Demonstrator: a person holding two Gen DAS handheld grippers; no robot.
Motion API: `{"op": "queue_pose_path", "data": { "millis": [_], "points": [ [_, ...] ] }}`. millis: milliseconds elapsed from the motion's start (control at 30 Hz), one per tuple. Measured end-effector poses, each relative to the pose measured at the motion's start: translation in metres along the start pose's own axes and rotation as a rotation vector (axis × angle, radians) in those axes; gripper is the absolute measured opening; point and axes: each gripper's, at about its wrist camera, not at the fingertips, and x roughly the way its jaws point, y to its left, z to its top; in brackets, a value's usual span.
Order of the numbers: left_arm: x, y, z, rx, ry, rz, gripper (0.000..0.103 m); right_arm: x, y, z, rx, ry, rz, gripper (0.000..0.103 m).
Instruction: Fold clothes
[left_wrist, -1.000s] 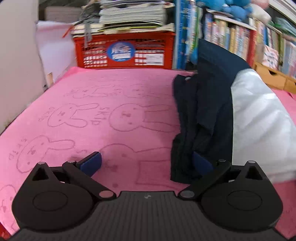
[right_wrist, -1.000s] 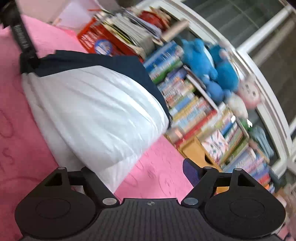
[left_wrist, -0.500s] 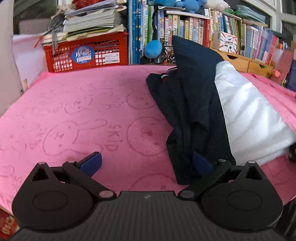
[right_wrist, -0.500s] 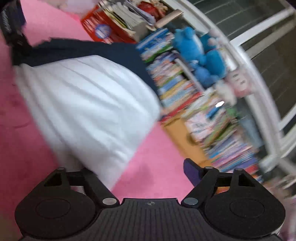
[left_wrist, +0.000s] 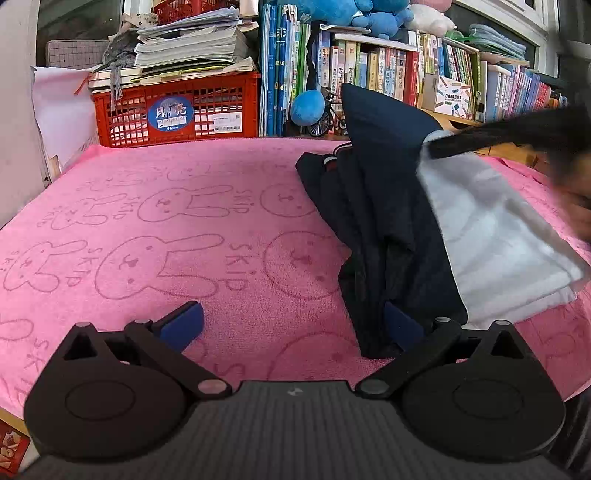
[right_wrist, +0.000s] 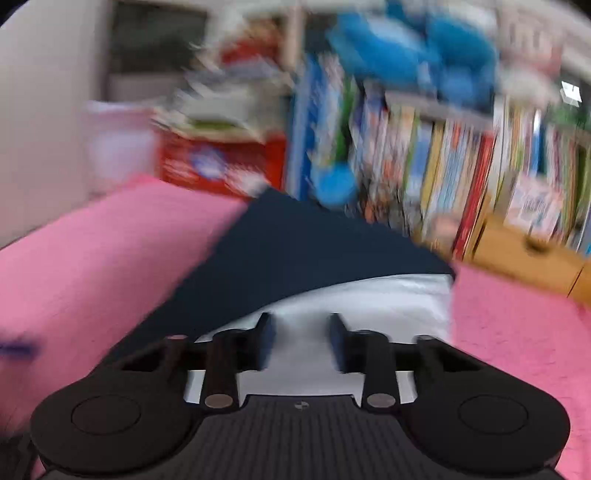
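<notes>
A navy and white garment (left_wrist: 391, 229) lies partly folded on the right side of the pink bunny-print towel (left_wrist: 177, 229). My left gripper (left_wrist: 291, 325) is open wide and low over the towel. Its right pad (left_wrist: 402, 325) rests against the garment's near navy corner, and its left pad is over bare towel. In the blurred right wrist view, my right gripper (right_wrist: 301, 339) hovers over the garment's white panel (right_wrist: 369, 295). Its jaws are closing, with a narrow gap left and white cloth showing in it. I cannot tell whether the pads touch the cloth.
A red crate (left_wrist: 173, 110) with stacked papers on top stands at the towel's far edge. A bookshelf (left_wrist: 406, 70) topped with blue plush toys stands beside it. A wooden drawer unit (right_wrist: 517, 254) is at the far right. A dark blurred shape (left_wrist: 517, 133) and a hand (left_wrist: 580, 218) cross the right edge.
My right gripper has rolled level, swung over the white panel, and its jaws have narrowed from wide. The left view has shifted a little. A dark blur has entered it at the right.
</notes>
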Motion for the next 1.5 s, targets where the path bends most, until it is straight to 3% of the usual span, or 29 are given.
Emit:
{"op": "queue_pose_path", "data": {
  "millis": [67,133,267,367,433,467,533,667,733,800,900,1033,1067,1100,1167,1233,1267,1333,1367,1433,1500],
  "points": [
    [-0.001,0.002,-0.001,-0.008,-0.005,-0.001,0.103,0.033,0.022,0.01,-0.048,0.02,-0.002,0.029],
    [-0.003,0.006,-0.001,-0.018,-0.007,-0.005,0.103,0.066,0.045,0.02,-0.097,0.039,-0.005,0.01],
    [-0.01,0.017,0.001,-0.073,0.002,-0.021,0.103,0.095,0.06,0.035,-0.132,0.041,-0.011,0.009],
    [-0.022,0.029,0.01,-0.128,-0.025,0.015,0.103,0.076,0.045,0.03,-0.021,0.027,0.211,0.013],
    [-0.032,0.033,0.019,-0.148,-0.074,0.03,0.103,0.054,0.029,0.024,0.074,-0.015,0.358,0.033],
    [-0.037,0.033,0.024,-0.152,-0.105,0.024,0.103,0.042,0.025,0.021,0.082,-0.044,0.371,0.035],
    [-0.043,0.027,0.036,-0.145,-0.153,-0.01,0.103,0.012,0.021,0.014,0.075,-0.096,0.357,0.036],
    [-0.039,0.001,0.055,-0.106,-0.196,-0.048,0.103,-0.047,-0.003,-0.01,0.121,-0.149,0.199,0.036],
    [-0.035,-0.013,0.06,-0.095,-0.197,-0.061,0.103,-0.064,-0.019,-0.027,0.153,-0.12,0.088,0.037],
    [-0.028,-0.027,0.061,-0.083,-0.192,-0.07,0.103,-0.064,-0.021,-0.048,0.137,-0.016,0.083,0.037],
    [-0.02,-0.047,0.056,-0.042,-0.186,-0.079,0.103,-0.072,0.01,-0.086,0.032,0.042,0.16,0.038],
    [0.001,-0.063,0.043,0.047,-0.126,-0.019,0.103,-0.09,0.022,-0.097,0.027,0.073,0.464,0.037],
    [0.008,-0.064,0.037,0.067,-0.097,0.016,0.103,-0.096,0.018,-0.097,0.035,0.072,0.503,0.037],
    [0.014,-0.059,0.031,0.062,-0.074,0.04,0.103,-0.101,0.012,-0.098,0.041,0.069,0.525,0.041],
    [0.023,-0.041,0.022,-0.005,-0.024,-0.003,0.103,-0.108,-0.008,-0.098,0.06,0.051,0.51,0.045],
    [0.024,-0.032,0.015,-0.017,-0.021,-0.028,0.103,-0.108,-0.037,-0.096,0.164,0.001,0.478,0.053],
    [0.023,-0.033,0.013,0.003,-0.026,-0.021,0.103,-0.107,-0.059,-0.094,0.266,-0.025,0.465,0.057],
    [0.023,-0.034,0.01,0.016,-0.038,-0.011,0.103,-0.096,-0.109,-0.091,0.535,-0.084,0.39,0.078],
    [0.023,-0.034,0.009,0.016,-0.042,-0.01,0.103,-0.087,-0.128,-0.091,0.644,-0.089,0.341,0.082],
    [0.024,-0.033,0.008,0.014,-0.045,-0.018,0.103,-0.059,-0.157,-0.089,0.788,-0.069,0.321,0.083],
    [0.022,-0.031,0.005,0.021,-0.049,-0.027,0.103,-0.025,-0.164,-0.081,0.824,-0.009,0.389,0.083]
  ]
}}
